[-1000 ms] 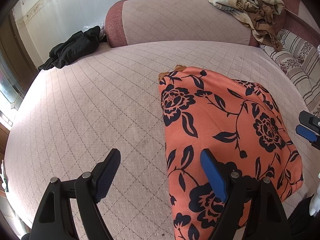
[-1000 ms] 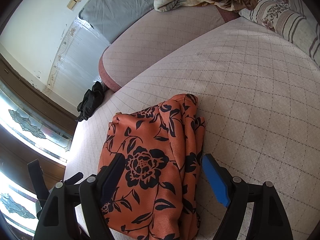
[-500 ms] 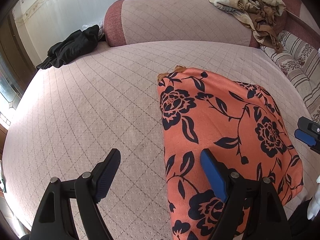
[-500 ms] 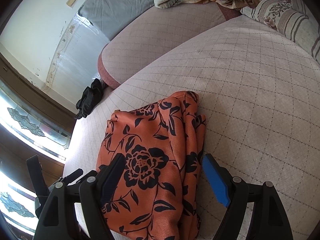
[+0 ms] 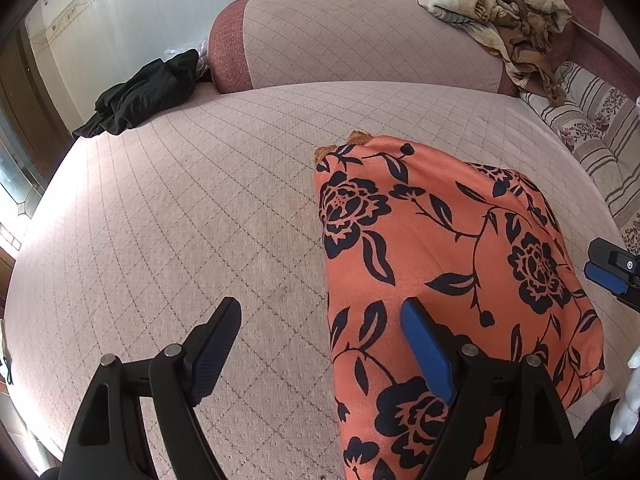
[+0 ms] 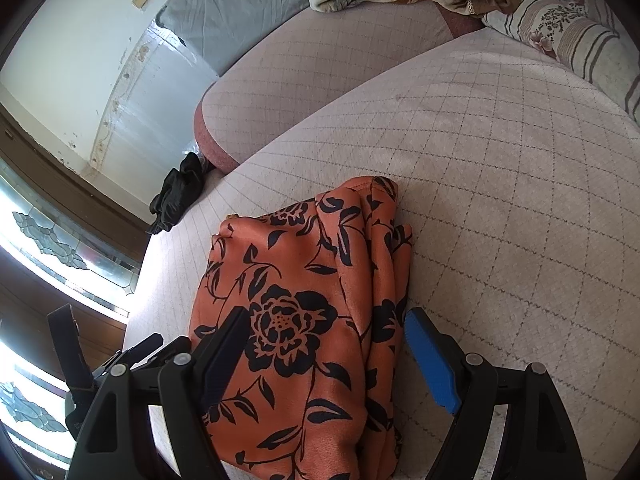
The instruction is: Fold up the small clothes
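While both grippers' fingers gape empty, the satiny orange floral garment lies folded on the quilted sofa.

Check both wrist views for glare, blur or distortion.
Left wrist: sharp; fisheye bows the bed; slight glare at the left edge. Right wrist: window blown out at lower left, orange cloth crisp, shadow along its right side.

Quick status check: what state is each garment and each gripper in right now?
orange floral garment: folded, lying flat on the bed, not gripped
black garment: crumpled heap at the bed's far edge
patterned cloth: bunched, unfolded
left gripper: jaws open, empty
right gripper: jaws open, empty
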Motion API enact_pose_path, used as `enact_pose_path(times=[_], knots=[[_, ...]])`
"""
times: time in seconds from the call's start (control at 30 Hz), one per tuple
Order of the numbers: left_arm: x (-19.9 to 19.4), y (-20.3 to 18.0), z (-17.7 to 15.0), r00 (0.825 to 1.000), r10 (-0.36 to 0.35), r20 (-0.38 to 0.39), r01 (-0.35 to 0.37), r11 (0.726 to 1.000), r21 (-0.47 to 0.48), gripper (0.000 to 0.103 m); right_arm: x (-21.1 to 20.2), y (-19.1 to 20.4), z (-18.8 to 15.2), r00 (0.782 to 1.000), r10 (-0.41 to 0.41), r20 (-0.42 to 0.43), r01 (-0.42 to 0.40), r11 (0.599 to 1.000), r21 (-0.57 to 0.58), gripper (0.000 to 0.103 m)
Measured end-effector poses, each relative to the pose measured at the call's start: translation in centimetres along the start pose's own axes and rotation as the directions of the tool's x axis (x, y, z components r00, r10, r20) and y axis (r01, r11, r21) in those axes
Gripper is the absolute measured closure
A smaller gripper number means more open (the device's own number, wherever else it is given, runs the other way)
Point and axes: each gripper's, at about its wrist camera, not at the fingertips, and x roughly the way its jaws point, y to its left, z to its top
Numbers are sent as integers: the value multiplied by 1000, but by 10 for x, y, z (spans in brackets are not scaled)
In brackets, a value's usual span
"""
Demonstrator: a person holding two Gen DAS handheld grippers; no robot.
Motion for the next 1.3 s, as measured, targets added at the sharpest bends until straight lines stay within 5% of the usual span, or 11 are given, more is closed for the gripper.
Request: enact_pose_path(times=[0.5, 0.97, 1.2, 1.3], knots=[[-32, 4, -7, 999, 17, 38, -18, 1000, 4, 21, -10, 8, -7, 1000, 12, 25, -11, 1000, -25, 21], [-16, 4, -1, 1000, 23, 18, -23, 1000, 0, 21, -8, 12, -5, 1000, 21, 18, -20, 999, -37, 21], [1, 5, -1, 1000, -2, -5, 2, 1000, -6, 21, -1, 11, -3, 1000, 19, 3, -19, 999, -38, 21], [7, 7, 1, 998, -68, -16, 68, 997, -20, 21, 4, 10, -3, 1000, 18, -13, -19, 999, -33, 21]])
